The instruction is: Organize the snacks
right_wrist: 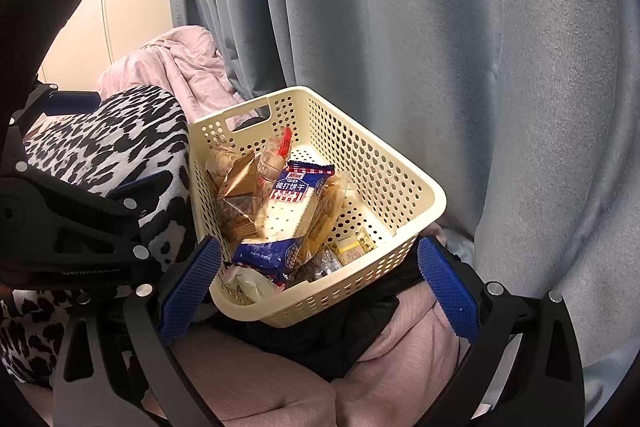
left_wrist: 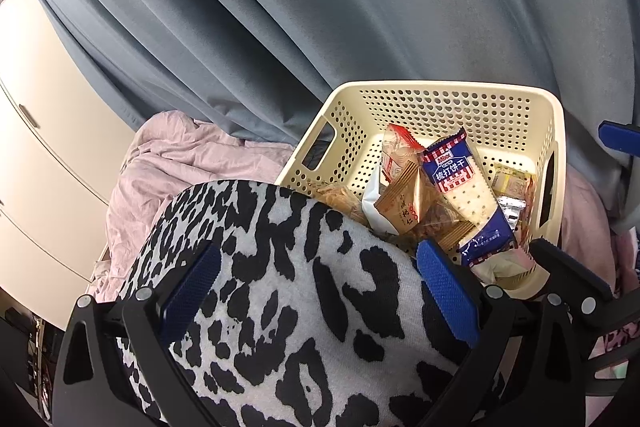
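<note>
On the pink bedding, in front of the grey-blue curtain, sits the cream perforated basket, tilted a little and resting partly on something black beneath it. Inside, the snacks are piled loosely: a blue soda-cracker packet lies on top, running the length of the heap, with a brown-gold packet just beside it toward the handle end, a clear red-edged packet behind, and a small yellow packet low against the far wall.

The right gripper hangs right at the basket's near corner, its blue fingers spread wide, one on each side of that corner, gripping nothing. Over on the other side, the left gripper is also wide open and empty, poised above a black-and-white leopard-print cushion that sits just beside the basket. From this view the blue packet leans across the pile, the brown-gold packet touching it. A cream wardrobe stands well off to the left.
</note>
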The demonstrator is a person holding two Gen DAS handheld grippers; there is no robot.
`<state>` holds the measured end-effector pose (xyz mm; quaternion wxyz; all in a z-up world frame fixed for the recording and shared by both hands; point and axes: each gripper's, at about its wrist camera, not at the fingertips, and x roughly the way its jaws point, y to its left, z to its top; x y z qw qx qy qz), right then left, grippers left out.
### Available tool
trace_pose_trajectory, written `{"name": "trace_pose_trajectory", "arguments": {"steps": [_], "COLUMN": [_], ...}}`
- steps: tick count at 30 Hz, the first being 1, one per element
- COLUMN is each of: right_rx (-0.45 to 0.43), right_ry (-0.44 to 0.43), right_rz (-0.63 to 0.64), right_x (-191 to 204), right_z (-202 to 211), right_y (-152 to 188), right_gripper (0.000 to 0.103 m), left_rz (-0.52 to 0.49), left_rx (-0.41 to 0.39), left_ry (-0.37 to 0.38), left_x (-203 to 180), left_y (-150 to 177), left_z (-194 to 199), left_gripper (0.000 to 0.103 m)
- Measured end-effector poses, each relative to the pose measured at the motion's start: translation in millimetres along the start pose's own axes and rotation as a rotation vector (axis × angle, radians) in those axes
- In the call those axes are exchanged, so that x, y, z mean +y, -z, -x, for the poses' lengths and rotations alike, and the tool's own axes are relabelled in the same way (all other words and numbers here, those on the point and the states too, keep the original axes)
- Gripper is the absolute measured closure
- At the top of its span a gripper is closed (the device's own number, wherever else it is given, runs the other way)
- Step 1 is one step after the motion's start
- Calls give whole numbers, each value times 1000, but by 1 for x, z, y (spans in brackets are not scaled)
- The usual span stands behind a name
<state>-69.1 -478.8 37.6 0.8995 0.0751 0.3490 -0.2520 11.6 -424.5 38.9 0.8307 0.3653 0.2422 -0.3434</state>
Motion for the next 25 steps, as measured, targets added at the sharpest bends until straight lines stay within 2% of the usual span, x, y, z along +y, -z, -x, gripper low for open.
{"name": "trace_pose_trajectory", "arguments": {"steps": [17, 25], "right_rx": [-1, -12], "right_ry": [3, -6], "right_rz": [-12, -6], "right_x": [-3, 0], "right_z": [1, 7], "right_y": [1, -1], "right_gripper": [3, 3], "left_rz": [-33, 43], "left_rx": [-24, -10], "left_ry": [6, -11], "left_x": [-8, 12], "left_y": [0, 7], "left_z": [3, 12], "left_gripper": [5, 5]}}
